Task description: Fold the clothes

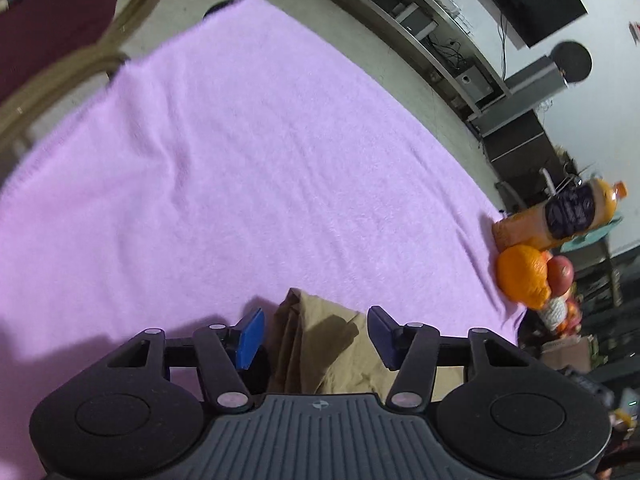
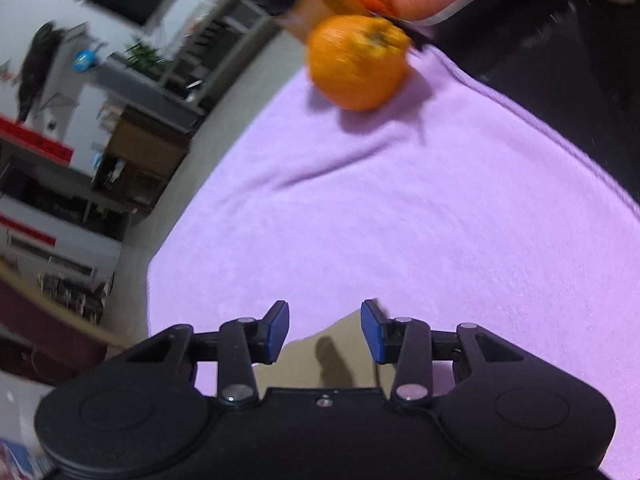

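Observation:
A tan garment (image 1: 324, 344) lies bunched on the purple fleece cloth (image 1: 248, 168) that covers the table. In the left wrist view it sits between the open blue-padded jaws of my left gripper (image 1: 316, 334), which do not close on it. In the right wrist view a flat corner of the tan garment (image 2: 320, 356) lies under and between the open jaws of my right gripper (image 2: 325, 330). Most of the garment is hidden behind the gripper bodies.
An orange (image 1: 520, 276) (image 2: 356, 64), an orange juice bottle (image 1: 560, 216) and a red apple (image 1: 560, 274) stand at the cloth's far corner. A maroon chair (image 1: 52, 20) stands beyond the table's far left. Shelves and a TV line the wall.

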Demonstrator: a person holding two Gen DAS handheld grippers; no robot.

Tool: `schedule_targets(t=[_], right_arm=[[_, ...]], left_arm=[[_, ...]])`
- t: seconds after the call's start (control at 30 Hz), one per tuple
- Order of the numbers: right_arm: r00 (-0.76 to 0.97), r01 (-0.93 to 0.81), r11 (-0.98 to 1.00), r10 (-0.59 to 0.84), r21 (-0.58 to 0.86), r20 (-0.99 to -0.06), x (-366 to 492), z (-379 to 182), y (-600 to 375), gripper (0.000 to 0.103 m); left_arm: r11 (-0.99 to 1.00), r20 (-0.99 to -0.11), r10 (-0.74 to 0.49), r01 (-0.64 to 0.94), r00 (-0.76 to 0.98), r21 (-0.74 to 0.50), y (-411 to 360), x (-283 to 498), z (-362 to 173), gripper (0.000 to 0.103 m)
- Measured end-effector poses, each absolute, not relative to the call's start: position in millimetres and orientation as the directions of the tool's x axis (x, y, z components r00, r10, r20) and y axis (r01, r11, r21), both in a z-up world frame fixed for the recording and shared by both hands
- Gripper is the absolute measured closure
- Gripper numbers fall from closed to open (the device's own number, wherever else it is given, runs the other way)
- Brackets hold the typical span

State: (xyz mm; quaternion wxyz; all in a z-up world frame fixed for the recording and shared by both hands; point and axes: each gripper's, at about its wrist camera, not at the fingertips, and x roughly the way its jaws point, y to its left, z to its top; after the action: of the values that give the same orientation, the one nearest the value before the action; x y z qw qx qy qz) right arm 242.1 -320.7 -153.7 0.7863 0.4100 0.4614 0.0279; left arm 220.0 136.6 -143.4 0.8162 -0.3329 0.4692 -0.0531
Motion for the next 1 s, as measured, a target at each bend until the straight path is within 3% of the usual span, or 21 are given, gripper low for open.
schedule_targets(t=[0.1, 0.17, 0.2, 0.23, 0.3, 0.47, 0.53, 0.7, 0.77, 0.87, 1.0], right_arm=[[0.518, 0.402, 0.652, 0.417, 0.643, -0.746, 258.2, -168.6, -323.4, 0.070], [0.489, 0.426, 0.641, 0.431, 0.639, -0.758, 266.8, -176.8, -322.0, 0.075], [0.475, 0.438, 0.635, 0.438, 0.637, -0.763, 270.9, -180.8, -321.2, 0.081], [0.464, 0.445, 0.634, 0.441, 0.632, -0.768, 273.4, -183.8, -319.3, 0.090], [0.468, 0.424, 0.671, 0.413, 0.609, -0.781, 272.8, -182.8, -313.4, 0.099], [0.551, 0.359, 0.749, 0.312, 0.557, -0.774, 252.7, -173.7, -302.3, 0.101], [0.558, 0.338, 0.781, 0.283, 0.525, -0.780, 249.4, -173.2, -295.4, 0.101], [0.612, 0.357, 0.765, 0.243, 0.536, -0.753, 238.1, -146.9, -321.6, 0.092], [0.624, 0.335, 0.743, 0.287, 0.580, -0.727, 224.9, -127.2, -333.5, 0.090], [0.635, 0.262, 0.743, 0.348, 0.615, -0.690, 200.0, -92.8, -340.4, 0.081], [0.629, 0.156, 0.773, 0.402, 0.615, -0.666, 161.6, -61.9, -326.6, 0.073]], left_arm=[[0.767, -0.737, -0.429, -0.219, 0.523, -0.602, 131.5, 233.1, -149.3, 0.056], [0.778, -0.756, -0.414, -0.234, 0.507, -0.583, 128.2, 238.7, -152.9, 0.068], [0.787, -0.768, -0.397, -0.244, 0.503, -0.567, 127.0, 240.0, -154.3, 0.073], [0.799, -0.776, -0.374, -0.248, 0.508, -0.547, 125.9, 239.5, -154.6, 0.089], [0.821, -0.777, -0.338, -0.238, 0.531, -0.519, 123.3, 234.7, -152.0, 0.095], [0.866, -0.770, -0.244, -0.224, 0.589, -0.446, 113.6, 219.1, -144.8, 0.095], [0.882, -0.772, -0.212, -0.224, 0.599, -0.415, 112.3, 217.9, -142.1, 0.090], [0.916, -0.746, -0.032, -0.280, 0.665, -0.288, 137.6, 195.5, -109.4, 0.086], [0.914, -0.727, -0.048, -0.264, 0.685, -0.309, 151.4, 179.8, -92.5, 0.083], [0.934, -0.690, -0.064, -0.200, 0.721, -0.296, 151.0, 153.8, -67.9, 0.065], [0.958, -0.669, -0.147, -0.064, 0.729, -0.280, 128.2, 120.4, -55.6, 0.063]])
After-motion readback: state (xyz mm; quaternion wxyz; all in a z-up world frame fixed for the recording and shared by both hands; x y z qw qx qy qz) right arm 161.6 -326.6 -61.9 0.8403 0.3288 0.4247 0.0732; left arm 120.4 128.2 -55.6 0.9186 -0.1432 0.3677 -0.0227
